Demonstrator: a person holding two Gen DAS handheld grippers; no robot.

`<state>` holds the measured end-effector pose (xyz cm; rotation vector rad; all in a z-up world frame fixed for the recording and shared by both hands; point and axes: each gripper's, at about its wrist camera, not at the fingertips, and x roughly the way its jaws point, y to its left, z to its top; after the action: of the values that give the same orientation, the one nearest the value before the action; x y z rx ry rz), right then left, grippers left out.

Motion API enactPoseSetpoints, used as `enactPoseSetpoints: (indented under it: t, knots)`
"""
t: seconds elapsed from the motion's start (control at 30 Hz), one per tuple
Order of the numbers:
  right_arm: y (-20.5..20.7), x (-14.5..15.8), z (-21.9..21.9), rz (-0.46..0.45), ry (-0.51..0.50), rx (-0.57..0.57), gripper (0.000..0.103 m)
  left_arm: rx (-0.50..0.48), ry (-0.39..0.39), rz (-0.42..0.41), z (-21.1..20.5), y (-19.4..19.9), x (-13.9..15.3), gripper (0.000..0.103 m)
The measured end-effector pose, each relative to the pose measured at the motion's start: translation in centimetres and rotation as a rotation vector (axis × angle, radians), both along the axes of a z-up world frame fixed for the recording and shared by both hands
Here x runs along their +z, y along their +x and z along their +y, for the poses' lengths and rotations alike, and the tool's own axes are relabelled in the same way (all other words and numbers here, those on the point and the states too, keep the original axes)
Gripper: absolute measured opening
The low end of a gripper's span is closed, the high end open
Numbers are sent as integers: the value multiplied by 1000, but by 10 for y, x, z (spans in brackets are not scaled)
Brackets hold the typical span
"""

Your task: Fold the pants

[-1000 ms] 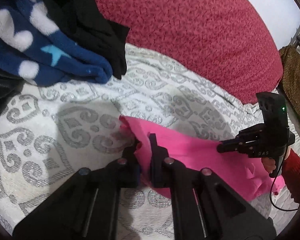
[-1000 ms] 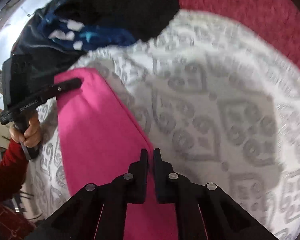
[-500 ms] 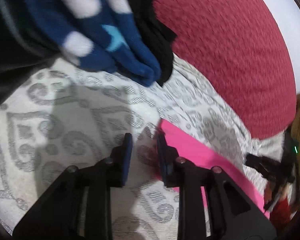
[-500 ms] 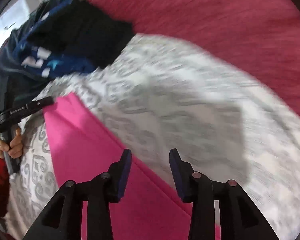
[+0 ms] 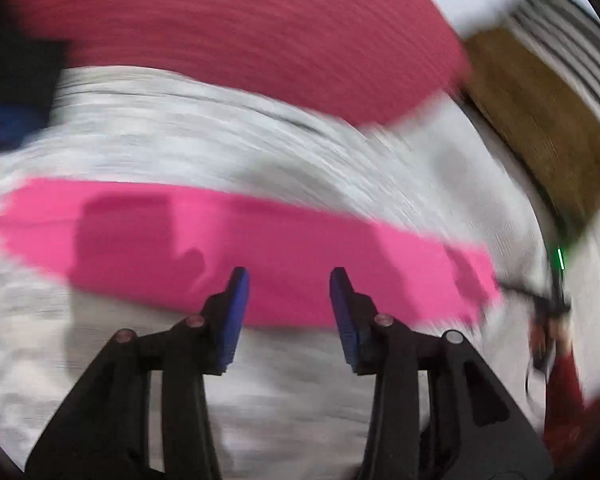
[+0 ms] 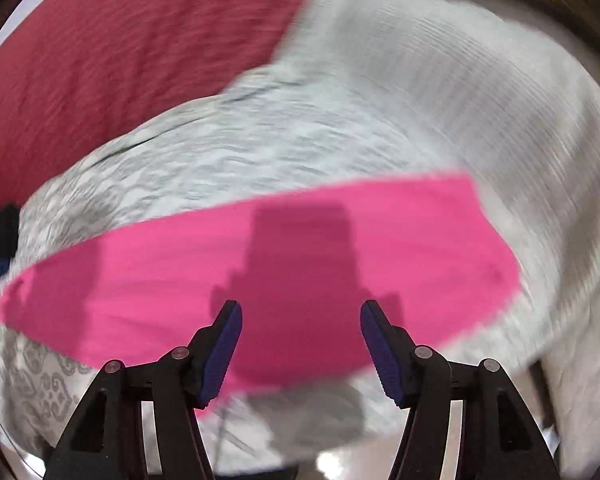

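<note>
Pink pants point(image 6: 260, 264) lie as a flat folded strip across the grey-patterned bedspread point(image 6: 340, 128).
Left gripper point(image 5: 288, 308) and right gripper point(image 6: 300, 340) hover over them — jaws just opened, nothing between, blue pads point(image 5: 232, 320) clear of cloth.

One pair of pink pants point(image 6: 284, 264) lies folded into a single long band across the middle of both wrist views. One grey-and-white patterned bedspread point(image 6: 380, 100) lies under it. One dark red cover point(image 5: 240, 28) fills the top of the left wrist frame. Two grippers appear: the left gripper point(image 5: 289, 312) at bottom centre of its own view, and the right gripper point(image 6: 301, 344) likewise in its view, each with two blue-padded fingers. One brown item point(image 5: 540, 120), blurred, sits at upper right. One red sleeve point(image 5: 562, 396) shows at lower right.
</note>
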<state>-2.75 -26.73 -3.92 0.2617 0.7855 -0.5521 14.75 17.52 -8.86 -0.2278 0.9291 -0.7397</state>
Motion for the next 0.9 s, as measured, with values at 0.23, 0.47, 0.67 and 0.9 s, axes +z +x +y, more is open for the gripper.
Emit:
enactPoseSetpoints:
  t: [0.23, 0.47, 0.67, 0.9]
  knots:
    - [-40, -2, -43, -138, 96, -68, 63, -481, 85, 142, -186, -76, -22, 43]
    - [-67, -22, -107, -168, 135, -141, 63, -590, 226, 91, -279, -101, -35, 43]
    - [-61, -1, -174, -207, 128, -160, 63, -534, 238, 50, -306, -89, -26, 43]
    - [3, 1, -203, -111, 106, -10, 63, -536, 240, 13, -320, -93, -20, 43]
